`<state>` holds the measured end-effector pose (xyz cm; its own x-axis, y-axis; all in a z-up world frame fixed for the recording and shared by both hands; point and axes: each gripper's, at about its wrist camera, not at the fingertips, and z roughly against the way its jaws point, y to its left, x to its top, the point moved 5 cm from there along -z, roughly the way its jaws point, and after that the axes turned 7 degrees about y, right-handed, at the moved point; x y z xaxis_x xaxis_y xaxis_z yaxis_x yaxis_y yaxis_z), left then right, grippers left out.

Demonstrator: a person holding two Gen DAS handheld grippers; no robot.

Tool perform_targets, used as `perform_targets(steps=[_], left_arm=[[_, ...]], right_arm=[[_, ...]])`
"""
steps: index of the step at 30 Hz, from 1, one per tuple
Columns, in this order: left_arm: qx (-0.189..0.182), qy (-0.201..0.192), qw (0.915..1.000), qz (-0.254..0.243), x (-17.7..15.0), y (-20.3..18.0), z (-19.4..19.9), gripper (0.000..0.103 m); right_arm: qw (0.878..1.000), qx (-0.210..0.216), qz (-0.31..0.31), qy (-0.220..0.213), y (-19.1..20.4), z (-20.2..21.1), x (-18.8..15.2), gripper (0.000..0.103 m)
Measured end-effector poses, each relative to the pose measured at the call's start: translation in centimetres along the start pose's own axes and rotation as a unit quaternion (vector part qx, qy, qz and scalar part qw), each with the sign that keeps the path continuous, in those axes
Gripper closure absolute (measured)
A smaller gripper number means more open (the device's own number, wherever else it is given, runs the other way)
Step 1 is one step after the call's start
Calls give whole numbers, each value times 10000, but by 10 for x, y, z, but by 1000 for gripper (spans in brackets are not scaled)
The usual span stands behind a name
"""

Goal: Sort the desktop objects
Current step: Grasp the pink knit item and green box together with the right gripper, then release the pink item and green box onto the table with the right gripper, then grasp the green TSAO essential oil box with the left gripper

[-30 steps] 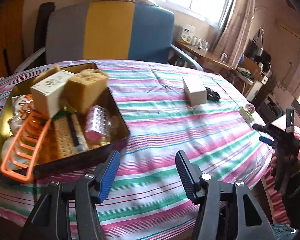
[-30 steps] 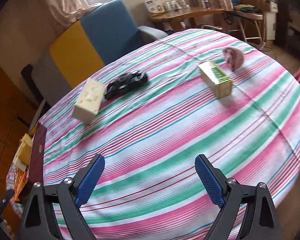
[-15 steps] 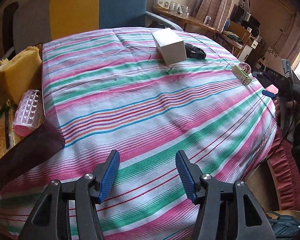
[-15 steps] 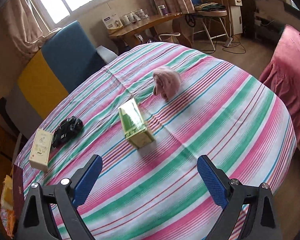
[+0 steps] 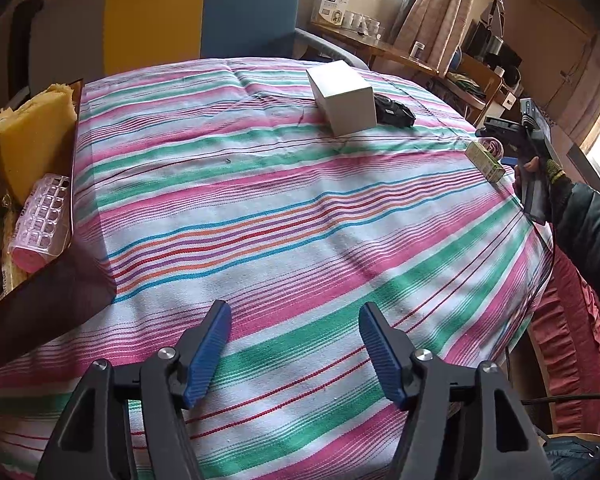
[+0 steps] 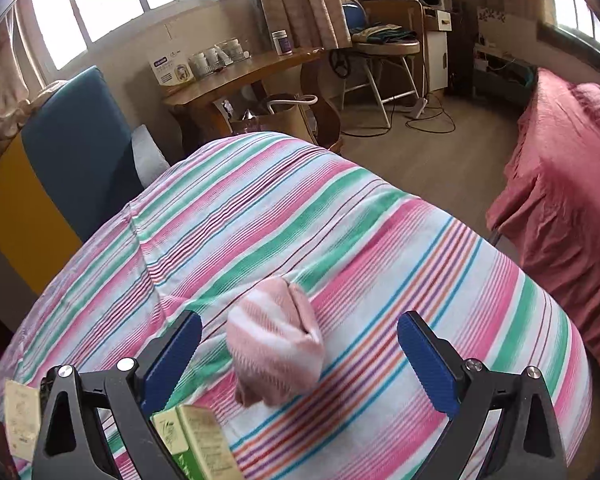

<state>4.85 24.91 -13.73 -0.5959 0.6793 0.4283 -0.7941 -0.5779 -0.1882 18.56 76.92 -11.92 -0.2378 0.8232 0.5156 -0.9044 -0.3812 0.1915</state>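
1. Straddling rolled pink sock [image 6: 276, 354] with right gripper [image 6: 300, 344], jaws wide, not touching — lined up for a grab.
2. Left gripper [image 5: 294, 340] wide, empty, hovering at 6 o'clock of striped table [image 5: 300, 208]; tray [image 5: 74, 184] at 9 o'clock.

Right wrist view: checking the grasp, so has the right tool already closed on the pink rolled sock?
No: the right tool is open, its blue pads apart on either side of the pink rolled sock, touching neither side.
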Motion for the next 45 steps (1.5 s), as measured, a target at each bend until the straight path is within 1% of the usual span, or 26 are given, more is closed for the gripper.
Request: perform_targets(steps=[2,3,5,9,11,14,19,23,27,28,31,32,34,35,36,37,40,43,45], left_arm=[[-6,-2,10000,19,1,0,-1,34],[-3,-6,10000,23,1,-1,-1,33],[26,-16,10000,5,1,-1,-1,33],[26,-28,10000,49,-1,-1,0,33],[-8,-35,9999,127,-3,1,2,33],[-52,-43,9998,210,-7,2,6,33],[-76,-33,9995,293,-15,5,12,33],[-126,-39,9990,431,-23,10,18,33],[-180,-61,9978,630,-29,19,25,33],[-183,-67,9975,673,-30,21,26,33],[-167,-55,9969,761,-32,25,29,33],[-168,-49,9968,784,-32,26,30,33],[-209,-36,9965,802,-30,25,30,33],[-241,-32,9966,789,-28,24,31,33],[-285,-40,9967,762,-26,22,31,33],[-332,-59,9969,715,-23,19,32,33],[-398,-146,9981,447,-9,4,34,33],[-408,-191,9990,-39,7,-21,31,33],[-398,-201,9979,-461,17,-39,26,33]], right_arm=[[9996,-24,217,177,9,-11,-3,25],[9991,-51,339,264,14,-16,-7,43],[9977,-88,638,196,26,-14,-19,45],[9940,320,1017,247,49,-2,-47,47],[9911,540,1174,307,62,6,-63,47],[9868,754,1384,363,82,19,-90,47],[9805,1173,1519,428,112,43,-139,47],[9732,1525,1639,533,142,57,-176,45],[9614,1881,1872,730,178,70,-211,45],[9569,1995,1953,802,188,72,-219,45],[9385,2490,2119,1108,211,83,-243,44],[9354,2597,2082,1192,213,86,-247,43],[9286,2810,2008,1359,217,94,-257,31],[9272,2869,1955,1407,215,97,-259,27],[9280,2882,1885,1420,210,99,-258,21],[9288,2895,1816,1433,205,101,-258,18],[9385,2682,1754,1283,183,106,-249,16],[9525,2301,1687,1067,154,108,-236,12],[9608,2046,1594,980,131,106,-228,11]])
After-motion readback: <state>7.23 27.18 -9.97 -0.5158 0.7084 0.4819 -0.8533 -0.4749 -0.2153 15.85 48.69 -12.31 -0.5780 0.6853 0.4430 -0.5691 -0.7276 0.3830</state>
